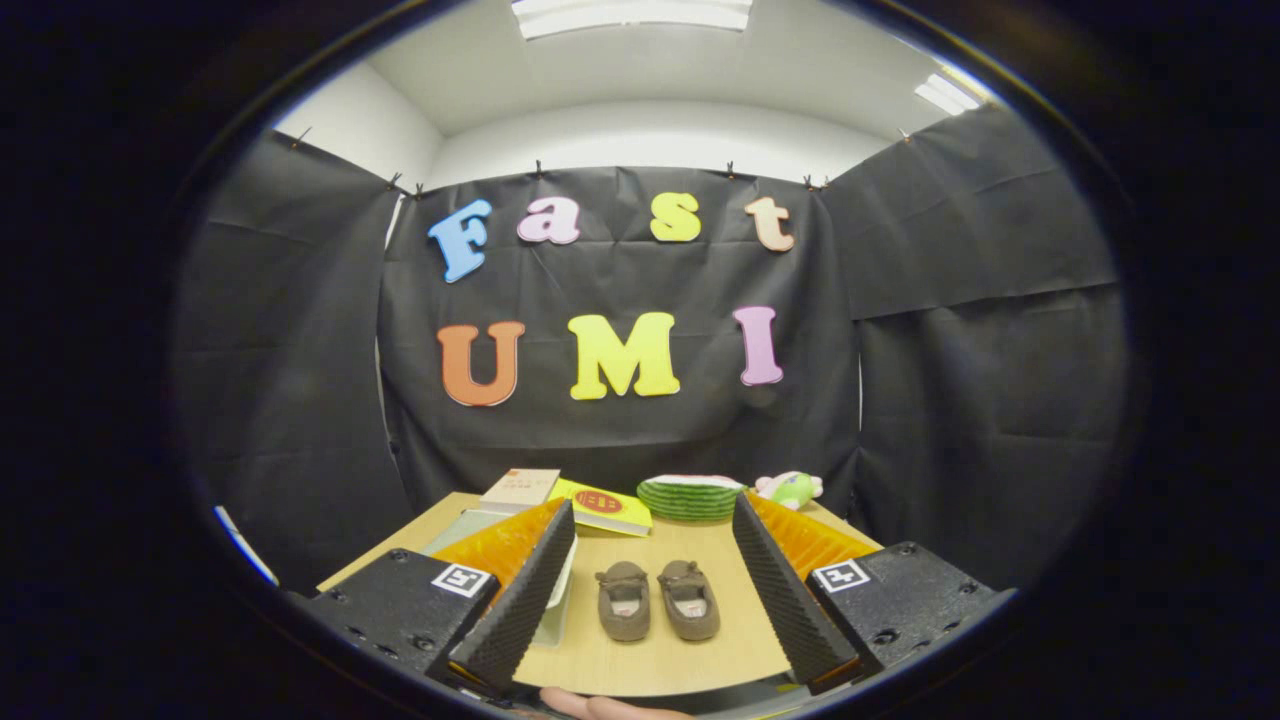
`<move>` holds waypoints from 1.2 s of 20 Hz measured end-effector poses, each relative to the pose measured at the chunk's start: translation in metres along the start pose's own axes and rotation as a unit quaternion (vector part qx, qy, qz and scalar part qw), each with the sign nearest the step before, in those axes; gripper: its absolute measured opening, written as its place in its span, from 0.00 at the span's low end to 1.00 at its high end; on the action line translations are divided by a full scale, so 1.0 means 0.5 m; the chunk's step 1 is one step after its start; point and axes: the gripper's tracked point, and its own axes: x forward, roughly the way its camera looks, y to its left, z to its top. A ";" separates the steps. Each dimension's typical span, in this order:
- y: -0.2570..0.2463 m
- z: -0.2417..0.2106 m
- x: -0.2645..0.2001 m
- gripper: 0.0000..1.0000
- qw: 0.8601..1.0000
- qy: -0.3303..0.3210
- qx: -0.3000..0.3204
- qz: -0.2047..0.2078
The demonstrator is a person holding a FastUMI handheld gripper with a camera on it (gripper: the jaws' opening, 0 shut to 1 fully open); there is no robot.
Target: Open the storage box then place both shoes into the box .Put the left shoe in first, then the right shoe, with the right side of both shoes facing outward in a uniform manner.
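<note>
So the gripper [655, 585] is spread wide and gripping nothing, hanging above the near edge of the light wooden table [660, 655], and the pair of small brown fuzzy slipper shoes [657, 599] sits side by side on the tabletop right between its fingers, not touching either one. The pale translucent storage box [470, 528] lies flat mostly behind the left finger, lid looks down. Further back by the cloth wall: a beige book [520, 488], a yellow book with a red oval [603, 506], a green striped watermelon-slice cushion [690, 497] and a little green-and-pink plush toy [790, 488].

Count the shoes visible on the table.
2: the left shoe and right shoe sit side by side on the table, between the open hand-held gripper fingers.
</note>
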 end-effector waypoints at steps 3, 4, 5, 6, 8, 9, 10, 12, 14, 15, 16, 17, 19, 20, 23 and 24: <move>0.002 -0.028 0.023 1.00 1.000 0.015 -0.001 0.002; -0.002 -0.040 0.034 1.00 1.000 0.022 0.002 0.001; 0.000 -0.051 0.048 1.00 1.000 0.030 0.004 0.004; 0.004 -0.069 0.065 1.00 0.999 0.041 0.007 0.008; 0.016 -0.100 0.102 1.00 0.998 0.064 0.012 0.024; 0.022 -0.117 0.124 1.00 0.996 0.080 0.014 0.032; 0.029 -0.139 0.143 1.00 0.994 0.101 0.020 0.042; 0.050 -0.172 0.186 1.00 0.986 0.142 0.052 0.066; 0.066 -0.194 0.226 1.00 0.980 0.164 0.068 0.085; 0.071 -0.210 0.249 1.00 0.976 0.180 0.077 0.091; 0.076 -0.230 0.275 1.00 0.971 0.195 0.091 0.100; 0.082 -0.248 0.300 1.00 0.965 0.214 0.104 0.109; 0.100 -0.287 0.347 1.00 0.948 0.257 0.136 0.132; 0.110 -0.307 0.372 1.00 0.939 0.275 0.150 0.142; 0.129 -0.363 0.431 0.99 0.912 0.332 0.169 0.171; 0.137 -0.378 0.454 1.00 0.903 0.346 0.177 0.184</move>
